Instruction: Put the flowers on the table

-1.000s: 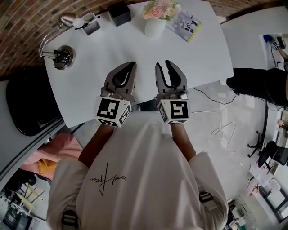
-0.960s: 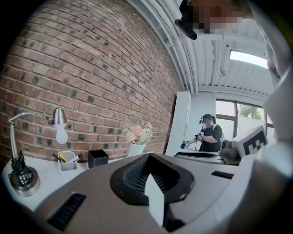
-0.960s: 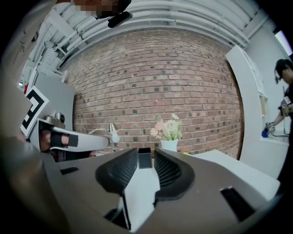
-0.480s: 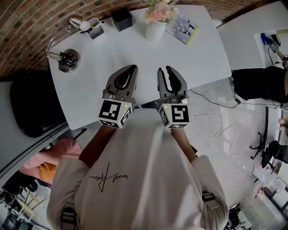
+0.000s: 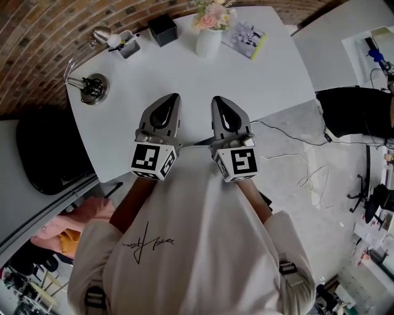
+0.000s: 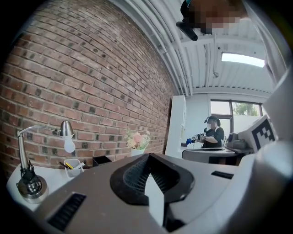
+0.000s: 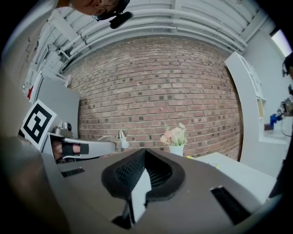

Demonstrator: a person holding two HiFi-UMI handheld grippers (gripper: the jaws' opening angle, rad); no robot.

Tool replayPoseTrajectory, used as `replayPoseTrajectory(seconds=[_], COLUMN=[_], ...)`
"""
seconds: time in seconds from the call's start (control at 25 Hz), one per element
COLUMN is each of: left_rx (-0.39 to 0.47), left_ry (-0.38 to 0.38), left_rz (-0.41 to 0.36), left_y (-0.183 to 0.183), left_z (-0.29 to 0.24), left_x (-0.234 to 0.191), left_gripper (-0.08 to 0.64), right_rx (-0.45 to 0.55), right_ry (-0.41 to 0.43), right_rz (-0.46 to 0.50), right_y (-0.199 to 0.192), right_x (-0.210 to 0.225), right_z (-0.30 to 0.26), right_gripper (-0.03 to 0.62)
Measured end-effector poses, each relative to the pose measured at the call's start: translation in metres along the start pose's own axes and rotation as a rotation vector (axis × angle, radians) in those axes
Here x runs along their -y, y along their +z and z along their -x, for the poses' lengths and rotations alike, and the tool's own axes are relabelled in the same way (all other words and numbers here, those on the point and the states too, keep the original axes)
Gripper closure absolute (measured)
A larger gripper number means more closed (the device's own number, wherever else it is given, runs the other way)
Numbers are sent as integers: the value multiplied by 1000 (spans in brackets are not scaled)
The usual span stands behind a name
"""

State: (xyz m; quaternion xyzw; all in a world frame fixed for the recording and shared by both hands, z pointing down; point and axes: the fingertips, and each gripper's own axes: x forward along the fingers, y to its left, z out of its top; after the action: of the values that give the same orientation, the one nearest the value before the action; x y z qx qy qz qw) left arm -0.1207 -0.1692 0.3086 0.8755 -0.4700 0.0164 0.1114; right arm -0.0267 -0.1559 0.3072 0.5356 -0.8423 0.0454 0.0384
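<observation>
A pink and cream bunch of flowers stands in a white vase at the far edge of the white table. It also shows in the left gripper view as flowers and in the right gripper view as flowers, far ahead of both jaws. My left gripper hovers over the table's near edge, shut, holding nothing. My right gripper is beside it; its jaws have just been closing and now meet with nothing between them. Both sets of jaws point towards the brick wall.
A silver desk lamp, a pen cup and a black box stand along the table's far left. A booklet lies right of the vase. A black chair is at the left; cables lie on the floor.
Both grippers' jaws have come together from a partly open stance. The hands shifted a little and rose over the table's near edge.
</observation>
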Motion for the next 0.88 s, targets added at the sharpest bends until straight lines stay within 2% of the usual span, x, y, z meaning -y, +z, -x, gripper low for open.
replayPoseTrajectory(seconds=[0.28,0.64,0.88], left_rx=[-13,-4,-9], left_ry=[-86,-87,-117], left_rz=[-6,-16,-23], left_y=[2,4,4], left_z=[-3,-2,-2], left_x=[17,22,28], left_gripper=[555,555,555], right_rx=[-18,13,23], right_ry=[39,131,193], right_rz=[-2,-24,-29], right_y=[3,16,23], right_x=[1,7,6], right_z=[7,16,17], right_gripper=[566,566,566])
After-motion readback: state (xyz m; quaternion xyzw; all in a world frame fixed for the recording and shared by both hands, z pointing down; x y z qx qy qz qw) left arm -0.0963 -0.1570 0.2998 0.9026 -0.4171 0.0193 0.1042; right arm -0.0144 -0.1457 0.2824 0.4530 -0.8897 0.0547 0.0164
